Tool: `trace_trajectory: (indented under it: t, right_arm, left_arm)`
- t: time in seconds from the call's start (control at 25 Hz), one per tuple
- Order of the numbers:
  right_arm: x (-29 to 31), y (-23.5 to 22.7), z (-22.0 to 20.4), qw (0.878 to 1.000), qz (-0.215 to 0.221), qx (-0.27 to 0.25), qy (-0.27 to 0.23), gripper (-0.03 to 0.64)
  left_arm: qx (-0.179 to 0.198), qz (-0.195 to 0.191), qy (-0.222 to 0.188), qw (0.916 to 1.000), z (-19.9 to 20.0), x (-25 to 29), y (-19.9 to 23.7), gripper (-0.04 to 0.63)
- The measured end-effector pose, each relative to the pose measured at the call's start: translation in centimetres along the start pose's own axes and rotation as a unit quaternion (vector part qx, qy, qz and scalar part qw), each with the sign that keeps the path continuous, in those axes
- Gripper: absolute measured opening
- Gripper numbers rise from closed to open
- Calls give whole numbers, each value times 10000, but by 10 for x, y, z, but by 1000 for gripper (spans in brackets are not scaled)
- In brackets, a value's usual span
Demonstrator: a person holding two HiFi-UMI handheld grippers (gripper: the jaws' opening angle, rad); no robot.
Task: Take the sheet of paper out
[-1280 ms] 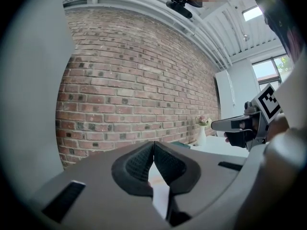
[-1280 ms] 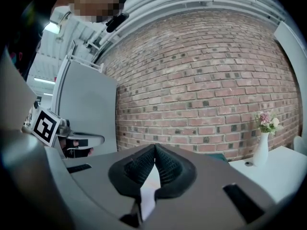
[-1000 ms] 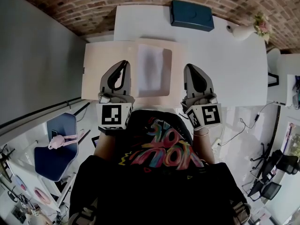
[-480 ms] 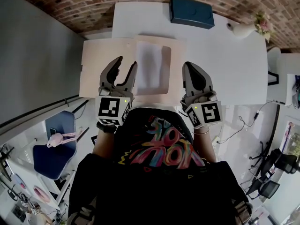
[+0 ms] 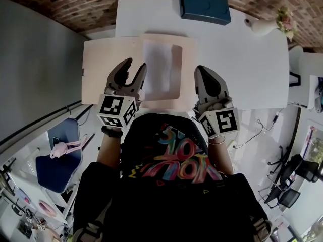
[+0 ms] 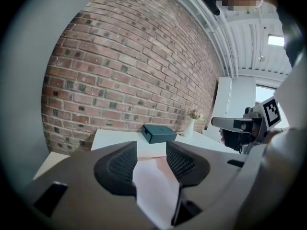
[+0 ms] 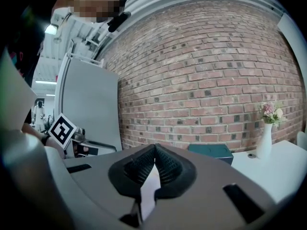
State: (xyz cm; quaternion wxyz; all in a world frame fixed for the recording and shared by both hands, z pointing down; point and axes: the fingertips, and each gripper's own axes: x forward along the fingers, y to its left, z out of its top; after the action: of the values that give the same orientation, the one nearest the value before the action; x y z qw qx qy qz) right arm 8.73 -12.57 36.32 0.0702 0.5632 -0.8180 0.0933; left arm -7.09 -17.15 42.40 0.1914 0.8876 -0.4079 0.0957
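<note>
The flat beige cardboard folder (image 5: 108, 69) holds the white sheet of paper (image 5: 157, 67) in its rectangular window, with the left gripper (image 5: 135, 64), jaws spread, at the sheet's 9 o'clock edge and the right gripper (image 5: 203, 70), jaws pressed together, at 3 o'clock.

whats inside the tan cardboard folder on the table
A white sheet of paper shows through the rectangular cut-out in the flat tan cardboard folder. The cover hides the sheet's edges and anything else inside.
</note>
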Motion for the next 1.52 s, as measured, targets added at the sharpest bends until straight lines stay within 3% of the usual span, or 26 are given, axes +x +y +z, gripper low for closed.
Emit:
trace_trajectory:
  t: [0.2, 0.56, 1.0, 1.52]
  right_arm:
    - [6, -3, -11, 9998, -23, 115, 132, 18]
    - [17, -5, -33, 9989, -48, 296, 366, 18]
    - [11, 3, -59, 9969, -4, 430, 661, 18]
    - [9, -1, -64, 9959, -136, 618, 652, 18]
  left_arm:
    - [-434, -193, 301, 9984, -26, 18, 9, 193]
    - [-1408, -534, 818, 9852, -69, 45, 21, 208]
    - [-2521, -719, 1643, 9509, -129, 62, 30, 227]
    - [-3187, -600, 2165, 9208, -159, 76, 37, 264]
